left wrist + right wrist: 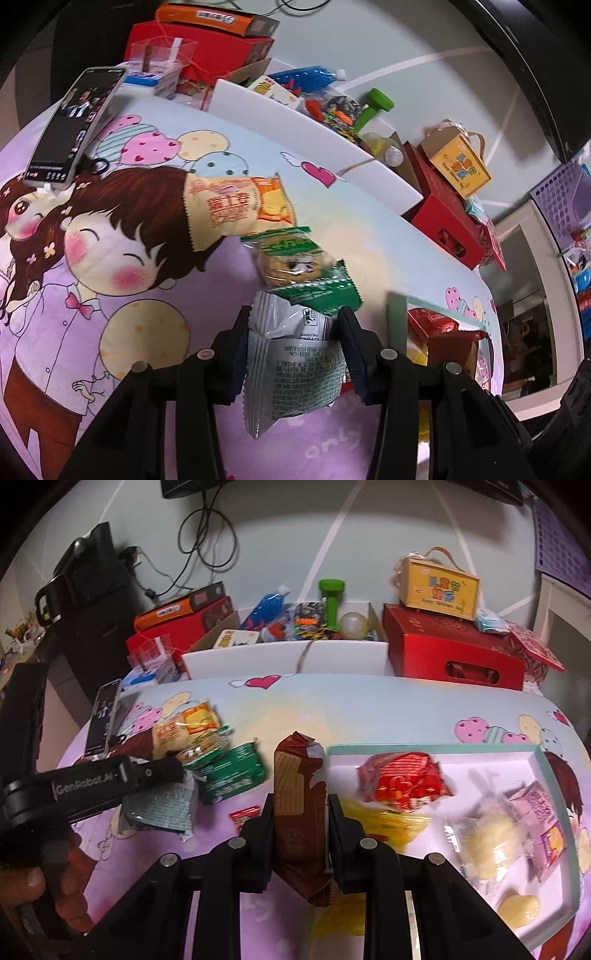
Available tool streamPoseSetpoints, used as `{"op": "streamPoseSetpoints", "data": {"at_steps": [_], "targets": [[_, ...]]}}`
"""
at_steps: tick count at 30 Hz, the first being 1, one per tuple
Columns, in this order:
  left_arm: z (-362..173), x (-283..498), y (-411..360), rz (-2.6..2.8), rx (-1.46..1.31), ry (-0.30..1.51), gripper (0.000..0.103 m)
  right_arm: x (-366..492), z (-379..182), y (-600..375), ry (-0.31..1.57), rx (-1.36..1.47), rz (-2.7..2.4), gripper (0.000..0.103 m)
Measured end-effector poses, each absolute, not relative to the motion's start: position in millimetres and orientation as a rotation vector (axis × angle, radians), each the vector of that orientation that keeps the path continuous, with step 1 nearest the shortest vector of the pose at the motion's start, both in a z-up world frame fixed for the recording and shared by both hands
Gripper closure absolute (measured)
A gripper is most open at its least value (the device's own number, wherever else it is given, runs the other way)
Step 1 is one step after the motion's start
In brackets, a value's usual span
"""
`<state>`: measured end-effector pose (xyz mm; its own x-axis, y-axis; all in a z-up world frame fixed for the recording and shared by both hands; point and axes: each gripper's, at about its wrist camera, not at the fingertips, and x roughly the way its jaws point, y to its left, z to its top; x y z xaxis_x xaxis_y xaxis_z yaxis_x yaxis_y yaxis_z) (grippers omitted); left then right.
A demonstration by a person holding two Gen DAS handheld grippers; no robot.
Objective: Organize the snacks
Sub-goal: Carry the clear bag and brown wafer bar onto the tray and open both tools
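- Left wrist: left gripper clamped on a silver packet, green packet just ahead.
- Right wrist: right gripper clamped on a brown wafer beside the tray.

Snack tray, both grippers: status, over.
Left gripper shut on silver-green packet. Right gripper shut on brown wafer pack, short of tray. Green packet, orange packet loose on cloth.

Left gripper clamped, reaching toward 12 o'clock, right gripper clamped likewise, hand at 8 o'clock gripping left handle
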<state>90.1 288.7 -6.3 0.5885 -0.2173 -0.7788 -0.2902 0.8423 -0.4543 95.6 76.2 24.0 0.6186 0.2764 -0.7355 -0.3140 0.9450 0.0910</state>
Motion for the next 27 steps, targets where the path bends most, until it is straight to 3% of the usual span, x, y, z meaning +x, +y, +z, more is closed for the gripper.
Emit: {"op": "streamPoseSetpoints", "data": {"at_steps": [12,27], "targets": [[14.1,101.2,247.3,-0.008,-0.468,0.959,0.056,116.0,41.4,-26.4,0.808,0.114,0.114,0.077],[30.5,145.9,94.1,-0.306,-0.264,0.989,0.056,128.0,30.7,-105.3,0.848,0.175,-0.09,0.077]]}}
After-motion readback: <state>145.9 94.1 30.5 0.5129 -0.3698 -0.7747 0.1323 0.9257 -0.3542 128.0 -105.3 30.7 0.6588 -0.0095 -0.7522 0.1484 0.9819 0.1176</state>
